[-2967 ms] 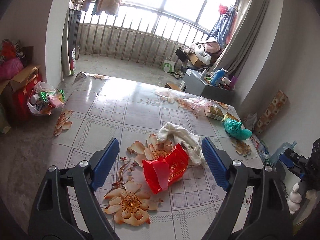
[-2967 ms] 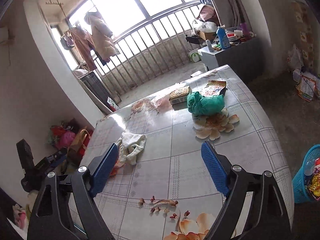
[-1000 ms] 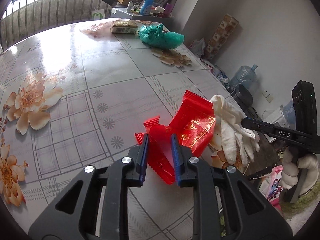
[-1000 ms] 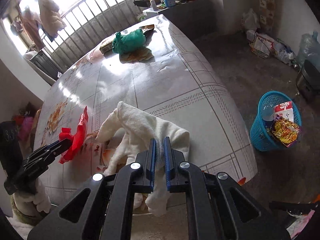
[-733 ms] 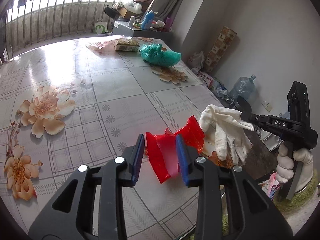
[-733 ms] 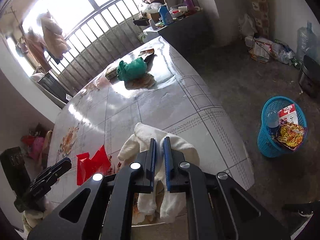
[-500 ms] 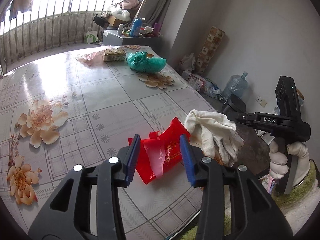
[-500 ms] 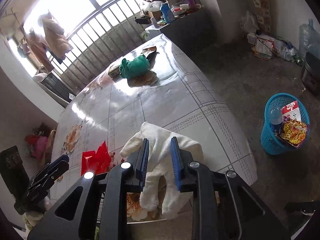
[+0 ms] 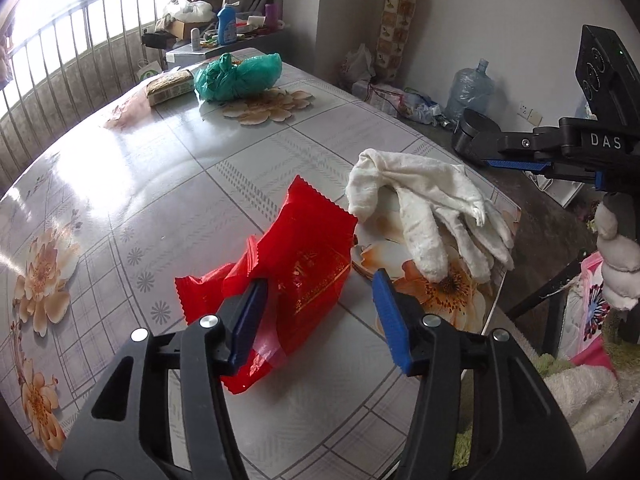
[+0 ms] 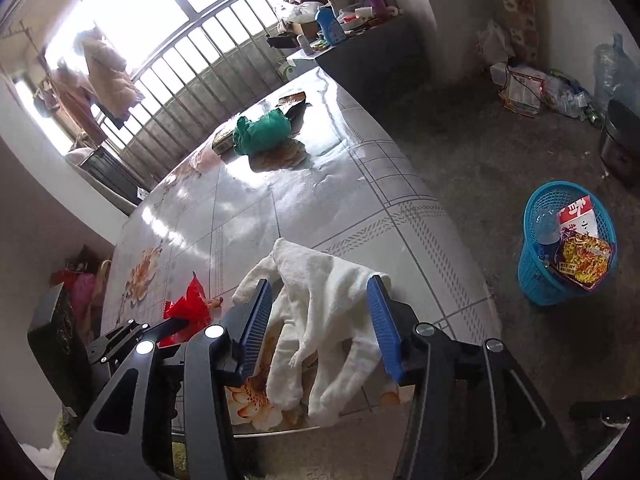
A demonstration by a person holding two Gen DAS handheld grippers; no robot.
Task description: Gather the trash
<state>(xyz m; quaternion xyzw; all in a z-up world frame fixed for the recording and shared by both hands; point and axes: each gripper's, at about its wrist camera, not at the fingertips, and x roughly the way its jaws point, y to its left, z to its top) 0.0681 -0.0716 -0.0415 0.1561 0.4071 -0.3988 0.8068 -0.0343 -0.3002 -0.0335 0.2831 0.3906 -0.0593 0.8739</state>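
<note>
1. The left hand-held gripper (image 9: 318,314), black with blue ribbed pads, is pointed steeply downward; its jaws are opening, and a red wrapper is seen between them, lying against the left pad.
2. The right hand-held gripper (image 10: 320,320), black with blue pads, is likewise angled down; its jaws are opening, with white cloth between them.

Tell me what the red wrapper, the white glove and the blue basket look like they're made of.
Red wrapper: thin glossy plastic film, probably; it crinkles, shines, has zigzag-cut edges.
White glove: soft matte knit fabric, likely cotton; limp, fuzzy surface.
Blue basket: rigid moulded plastic with lattice walls.
</note>
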